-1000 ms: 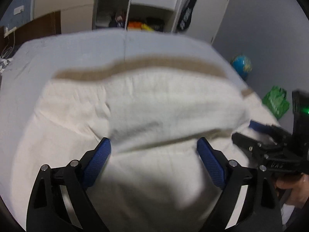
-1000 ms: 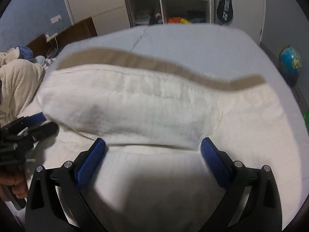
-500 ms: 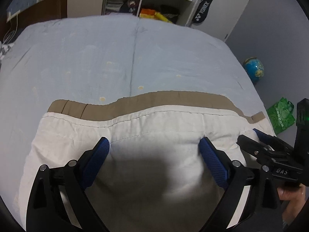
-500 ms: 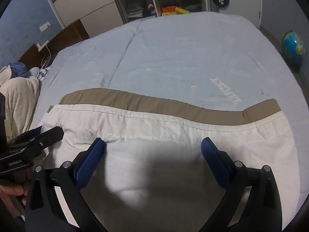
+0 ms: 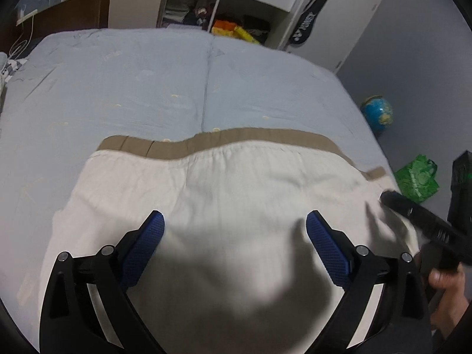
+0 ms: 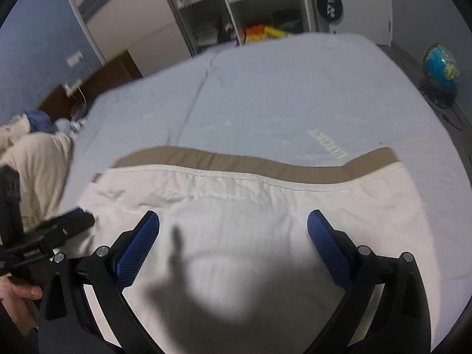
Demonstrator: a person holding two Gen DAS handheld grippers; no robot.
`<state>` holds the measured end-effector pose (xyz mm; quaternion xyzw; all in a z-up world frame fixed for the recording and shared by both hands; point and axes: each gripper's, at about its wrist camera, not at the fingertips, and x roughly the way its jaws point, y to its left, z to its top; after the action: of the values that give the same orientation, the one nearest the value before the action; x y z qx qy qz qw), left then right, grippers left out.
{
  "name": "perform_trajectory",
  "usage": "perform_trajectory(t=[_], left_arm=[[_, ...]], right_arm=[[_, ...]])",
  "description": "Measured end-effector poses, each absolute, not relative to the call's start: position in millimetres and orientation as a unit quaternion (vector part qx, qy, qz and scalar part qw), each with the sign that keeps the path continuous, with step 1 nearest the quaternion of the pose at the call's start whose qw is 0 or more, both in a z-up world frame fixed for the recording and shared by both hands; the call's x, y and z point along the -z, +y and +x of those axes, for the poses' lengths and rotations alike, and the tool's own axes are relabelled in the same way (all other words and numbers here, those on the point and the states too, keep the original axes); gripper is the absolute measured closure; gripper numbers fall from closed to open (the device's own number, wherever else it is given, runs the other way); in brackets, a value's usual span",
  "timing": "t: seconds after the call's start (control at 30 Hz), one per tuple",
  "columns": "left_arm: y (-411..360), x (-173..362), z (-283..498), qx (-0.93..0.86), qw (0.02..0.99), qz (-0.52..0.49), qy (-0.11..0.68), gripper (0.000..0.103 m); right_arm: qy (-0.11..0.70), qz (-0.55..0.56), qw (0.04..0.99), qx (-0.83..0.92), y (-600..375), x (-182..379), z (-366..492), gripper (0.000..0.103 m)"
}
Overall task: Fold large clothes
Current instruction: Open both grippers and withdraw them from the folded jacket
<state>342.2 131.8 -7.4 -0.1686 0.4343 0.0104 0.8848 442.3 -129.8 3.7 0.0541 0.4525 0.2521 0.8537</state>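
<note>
A large cream garment [image 5: 230,194] with a tan band [image 5: 236,138] along its far edge lies flat on the light blue bed [image 5: 147,88]. It also shows in the right wrist view [image 6: 265,206], tan band [image 6: 236,162] farthest from me. My left gripper [image 5: 235,224] hovers open and empty over the garment's near part. My right gripper [image 6: 233,224] is open and empty above it too. Each gripper appears at the edge of the other's view, over the garment's side edges.
A wardrobe with open shelves [image 5: 206,8] stands beyond the bed. A globe [image 5: 379,113] and a green bag [image 5: 416,177] sit on the floor at the right. A cream knitted heap [image 6: 32,171] lies at the bed's left.
The folded-over cream layer that was raised a second ago has settled flat on the bed. Both grippers stay open and have drawn back slightly above the garment.
</note>
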Motion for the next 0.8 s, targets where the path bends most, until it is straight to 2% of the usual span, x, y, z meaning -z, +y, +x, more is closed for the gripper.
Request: perform_trajectory(t=[0.47, 0.8], left_arm=[[101, -58, 222, -0.024, 0.915, -0.138, 0.379, 0.007], [73, -58, 139, -0.024, 0.917, -0.120, 0.379, 0.007]], right_arm=[[0.413, 0.033, 0.875, -0.252, -192, -63, 341, 0.008], [0.403, 0.007, 0.877, -0.262, -219, -70, 259, 0.008]])
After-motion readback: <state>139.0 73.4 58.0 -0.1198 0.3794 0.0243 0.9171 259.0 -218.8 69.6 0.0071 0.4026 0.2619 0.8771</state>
